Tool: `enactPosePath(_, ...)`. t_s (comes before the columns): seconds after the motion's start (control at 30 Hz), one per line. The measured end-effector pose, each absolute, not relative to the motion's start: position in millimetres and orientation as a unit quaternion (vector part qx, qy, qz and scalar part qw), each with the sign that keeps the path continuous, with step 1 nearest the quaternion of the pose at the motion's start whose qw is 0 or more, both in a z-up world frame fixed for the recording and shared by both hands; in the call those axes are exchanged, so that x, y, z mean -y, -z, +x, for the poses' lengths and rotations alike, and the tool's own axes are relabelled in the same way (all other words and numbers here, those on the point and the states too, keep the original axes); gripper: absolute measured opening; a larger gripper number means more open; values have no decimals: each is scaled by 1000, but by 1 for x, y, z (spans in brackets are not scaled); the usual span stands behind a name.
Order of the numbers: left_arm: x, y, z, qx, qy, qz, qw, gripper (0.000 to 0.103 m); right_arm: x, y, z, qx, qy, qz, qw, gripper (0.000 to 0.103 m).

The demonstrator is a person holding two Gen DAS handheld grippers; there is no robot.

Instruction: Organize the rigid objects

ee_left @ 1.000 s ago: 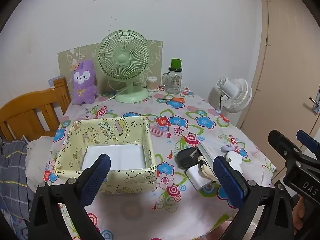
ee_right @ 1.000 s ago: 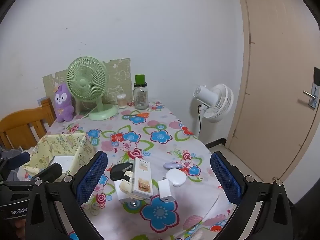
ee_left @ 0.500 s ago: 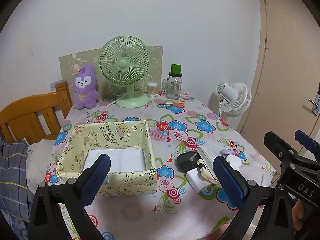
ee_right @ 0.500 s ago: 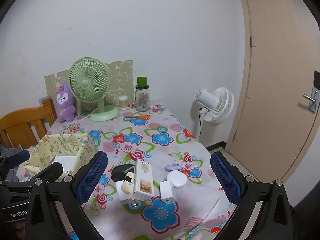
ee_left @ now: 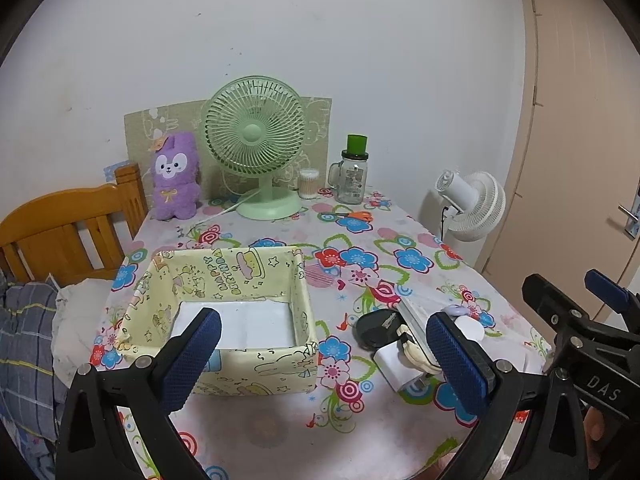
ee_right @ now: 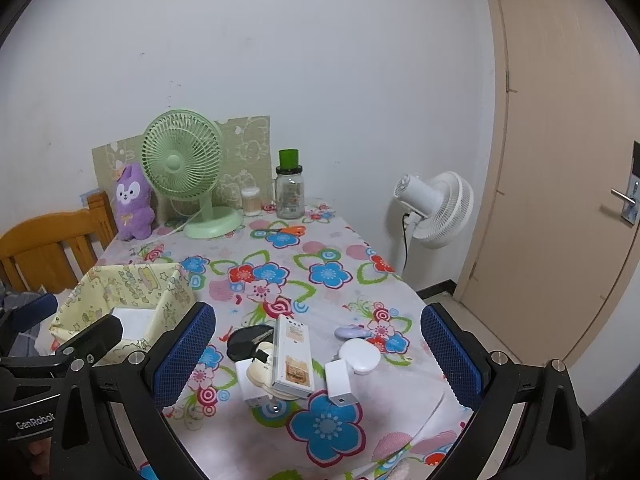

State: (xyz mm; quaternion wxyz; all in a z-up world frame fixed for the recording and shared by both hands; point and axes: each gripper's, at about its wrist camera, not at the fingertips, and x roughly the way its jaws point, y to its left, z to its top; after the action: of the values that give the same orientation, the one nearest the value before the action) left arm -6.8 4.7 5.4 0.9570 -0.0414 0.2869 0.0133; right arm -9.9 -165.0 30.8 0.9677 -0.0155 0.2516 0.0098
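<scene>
hovering short of the table, the left gripper (ee_left: 320,356) and right gripper (ee_right: 318,354) were held wide open and empty. nothing was yet picked: the clutter (ee_right: 294,356) lay right of the box (ee_left: 224,300). a descent onto one piece was judged next.

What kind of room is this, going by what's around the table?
Probably a small room in a home, perhaps a bedroom or dorm room. A floral tablecloth covers the table, which carries a purple plush toy and a green desk fan, with a wooden chair and folded bedding alongside.
</scene>
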Motion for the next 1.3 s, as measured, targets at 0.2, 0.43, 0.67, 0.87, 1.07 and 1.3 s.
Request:
enactPosePath(0.2, -6, -3, -8, -286, -16, -42, 957, 103, 162, -31, -9, -251, -13, -18, 968, 103)
enactPosePath(0.43, -9, -3, -8, -285, -21, -43, 957, 103, 162, -32, -10, -246, -16, -19, 969, 103)
enactPosePath(0.67, -9, -4, -10, -281, -24, -40, 959, 103, 162, -33, -11, -242, -19, -19, 970, 103)
enactPosePath(0.87, -9, -4, -10, -280, -25, -40, 959, 103, 160, -33, -12, -241, -18, -20, 970, 103)
enactPosePath(1.07, -9, -4, -10, -281, -24, -41, 958, 103, 161, -32, -12, -240, -18, -21, 970, 103)
enactPosePath(1.3, -11, -4, -9, -283, -27, -39, 958, 103, 158, -32, -13, -239, -21, -26, 971, 103)
